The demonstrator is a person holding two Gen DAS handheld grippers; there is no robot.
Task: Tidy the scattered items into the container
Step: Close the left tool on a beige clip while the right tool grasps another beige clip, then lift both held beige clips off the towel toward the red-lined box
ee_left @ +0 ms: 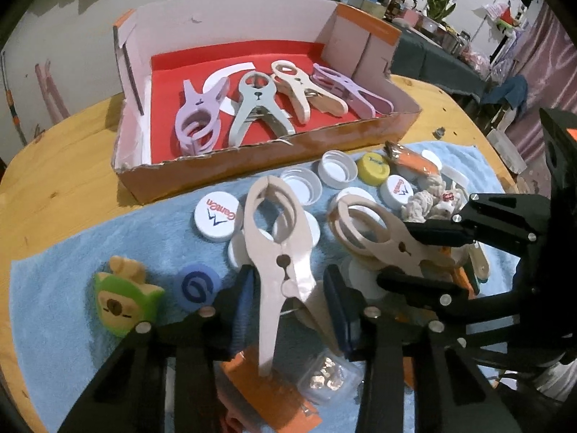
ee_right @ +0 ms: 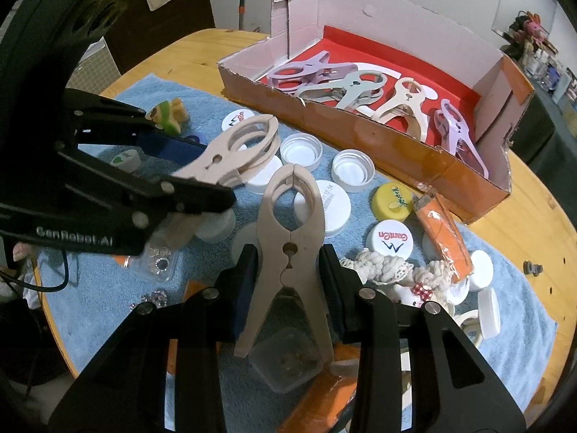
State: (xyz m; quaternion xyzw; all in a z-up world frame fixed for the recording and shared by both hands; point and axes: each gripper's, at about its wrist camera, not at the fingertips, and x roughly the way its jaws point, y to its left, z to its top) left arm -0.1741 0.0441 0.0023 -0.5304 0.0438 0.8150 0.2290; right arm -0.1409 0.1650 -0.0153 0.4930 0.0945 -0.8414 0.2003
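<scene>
An orange cardboard box [ee_left: 252, 166] with a red floor holds several large pegs in lilac, grey and cream; it also shows in the right wrist view [ee_right: 396, 144]. My left gripper [ee_left: 288, 296] is shut on a beige peg [ee_left: 274, 238], held above the blue towel. My right gripper [ee_right: 288, 274] is shut on another beige peg [ee_right: 288, 216]. In the left wrist view the right gripper [ee_left: 429, 259] sits to the right, holding its peg [ee_left: 375, 231]. In the right wrist view the left gripper [ee_right: 194, 176] sits to the left with its peg [ee_right: 238, 151].
A blue towel [ee_left: 72, 306] on the round wooden table [ee_left: 54, 180] carries white bottle caps [ee_left: 216, 216], a yellow cap [ee_right: 393, 200], a green-and-tan toy [ee_left: 122, 299], a blue cap [ee_left: 196, 287], orange packets [ee_right: 443, 238], a rope knot [ee_right: 382, 267] and a clear plastic tub [ee_right: 285, 361].
</scene>
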